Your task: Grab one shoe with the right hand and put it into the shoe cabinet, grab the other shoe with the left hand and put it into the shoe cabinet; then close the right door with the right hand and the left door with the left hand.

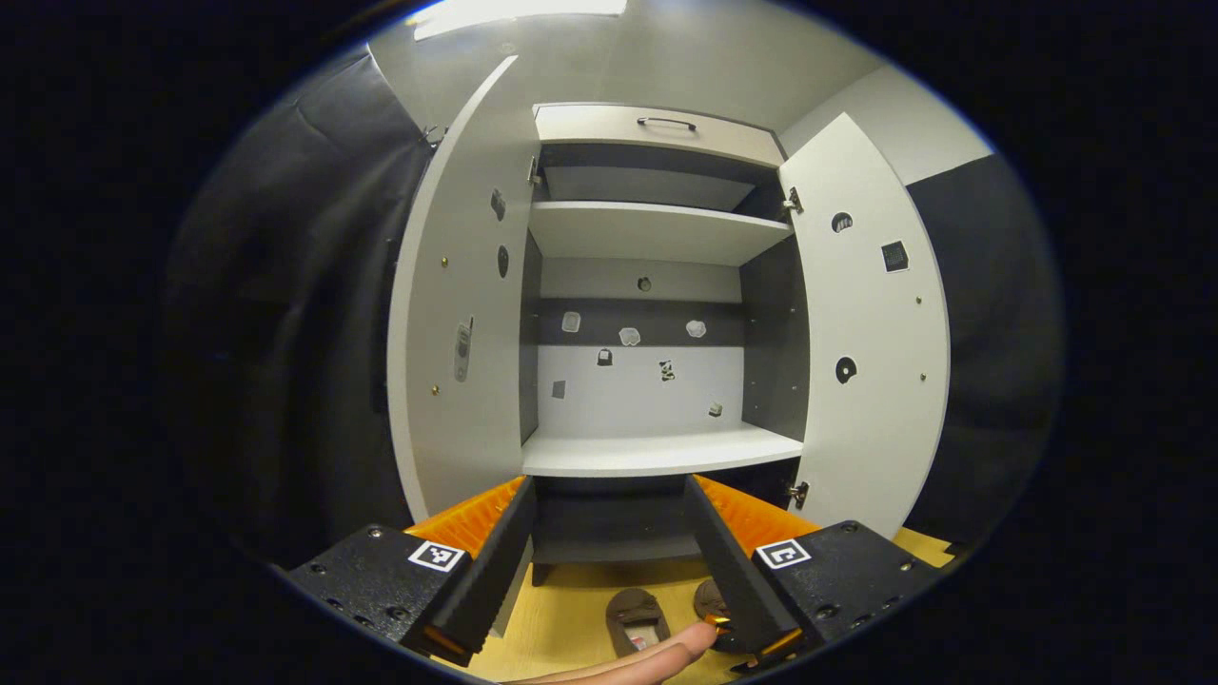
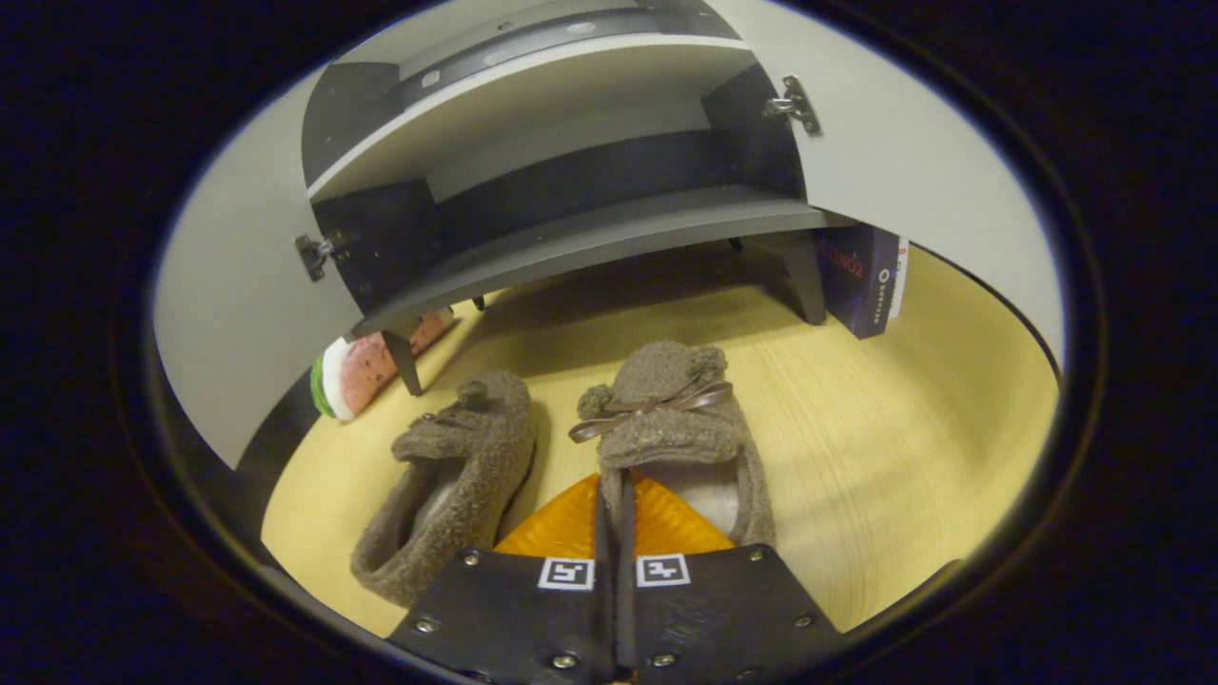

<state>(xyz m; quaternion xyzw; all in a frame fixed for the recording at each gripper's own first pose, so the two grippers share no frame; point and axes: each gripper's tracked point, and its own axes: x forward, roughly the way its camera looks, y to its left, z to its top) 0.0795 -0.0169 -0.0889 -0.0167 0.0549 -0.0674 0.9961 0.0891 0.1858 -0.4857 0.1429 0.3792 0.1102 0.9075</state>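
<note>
The right gripper (image 2: 614, 495) is low over the yellow floor (image 2: 904, 457), and its two fingers are pressed together on the left side wall of the right slipper (image 2: 671, 428), the one with a small bow on top. The wall of the slipper sits between the fingers, so the pinch looks real, but it holds only soft fleece. The other slipper (image 2: 457, 476) lies just beside it on the left, apart from the fingers.

The left gripper (image 1: 609, 561) waits higher, with its fingers spread wide and nothing between them. It looks straight into the shoe cabinet (image 1: 657, 447), where both doors stand open and the shelves are free.

The step in hand seems to be the lifting of the first slipper. To do it well, the person should keep the pinch firm and lift straight up, because the soft wall can fold and slip out. The toe may hang down, so the slipper should pass over the low shelf edge (image 2: 590, 243) with some room and go in between the open doors.
</note>
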